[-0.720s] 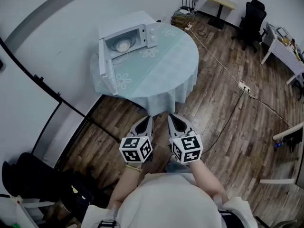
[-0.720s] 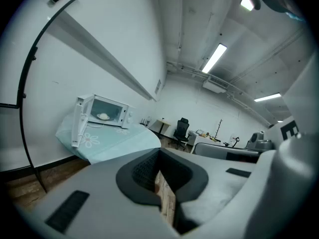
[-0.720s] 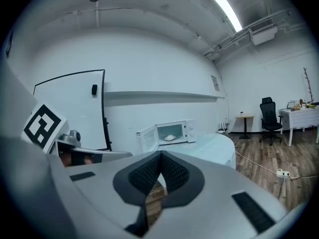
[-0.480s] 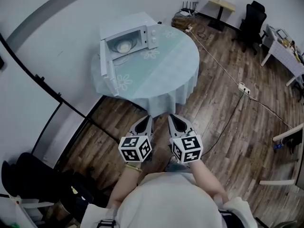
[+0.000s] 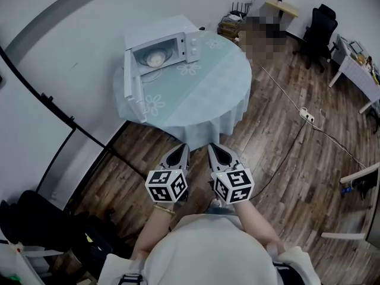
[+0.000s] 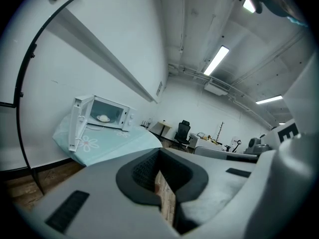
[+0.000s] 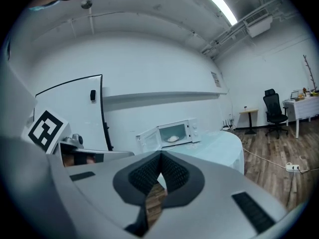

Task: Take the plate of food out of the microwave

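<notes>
Currently approach stage | plate inside open microwave on worktop | lies at 11 o'clock from both grippers, well apart | left gripper slightly nearer, fingers pressed together, empty | right gripper likewise closed, empty

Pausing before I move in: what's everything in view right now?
microwave: one, white, door open, on the table's far left side
plate of food: one, pale, inside the microwave
round table: one, light-blue flowered cloth, straight ahead
office chair: one, black, far right
side table: one, wooden top, far end
power strip: one, white, on the floor at right
left gripper: one, grey, shut, empty, low centre
right gripper: one, grey, shut, empty, beside it
</notes>
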Motion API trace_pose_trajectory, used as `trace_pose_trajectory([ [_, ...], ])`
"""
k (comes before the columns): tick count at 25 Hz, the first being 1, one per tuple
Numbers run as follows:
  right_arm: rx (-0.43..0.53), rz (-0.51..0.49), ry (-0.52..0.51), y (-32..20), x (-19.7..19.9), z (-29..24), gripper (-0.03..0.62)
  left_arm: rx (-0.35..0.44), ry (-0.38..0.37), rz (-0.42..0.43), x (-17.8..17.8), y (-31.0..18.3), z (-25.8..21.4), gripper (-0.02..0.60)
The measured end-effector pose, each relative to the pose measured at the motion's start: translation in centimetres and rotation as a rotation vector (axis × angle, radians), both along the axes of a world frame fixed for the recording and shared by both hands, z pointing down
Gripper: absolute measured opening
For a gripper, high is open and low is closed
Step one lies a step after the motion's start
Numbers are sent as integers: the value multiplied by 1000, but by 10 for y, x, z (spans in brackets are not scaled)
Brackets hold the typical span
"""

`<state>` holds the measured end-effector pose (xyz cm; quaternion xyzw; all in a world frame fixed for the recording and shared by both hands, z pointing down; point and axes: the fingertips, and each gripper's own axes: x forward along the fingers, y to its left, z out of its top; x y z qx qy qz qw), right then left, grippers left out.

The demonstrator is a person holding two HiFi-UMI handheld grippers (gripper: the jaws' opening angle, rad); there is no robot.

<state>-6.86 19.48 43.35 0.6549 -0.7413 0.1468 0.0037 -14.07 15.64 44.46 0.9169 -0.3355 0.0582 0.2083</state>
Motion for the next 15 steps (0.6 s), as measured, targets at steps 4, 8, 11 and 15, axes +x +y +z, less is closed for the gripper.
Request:
trace_pose_trajectory([
  [4,2,-25,16,-16,10,0,6,-7,4,-26,11,-14,4,11],
  [8,-3,-50,17,-30,23,1,6,-11,7,-49,26,-26,5,11],
  [11,1,-70,13,-39,34,0,6,-11,11,-63,38,-34,6,11],
  [15,24,-98,2,-53,48,-2,6,-24,24,-77,54,-44,9,11],
])
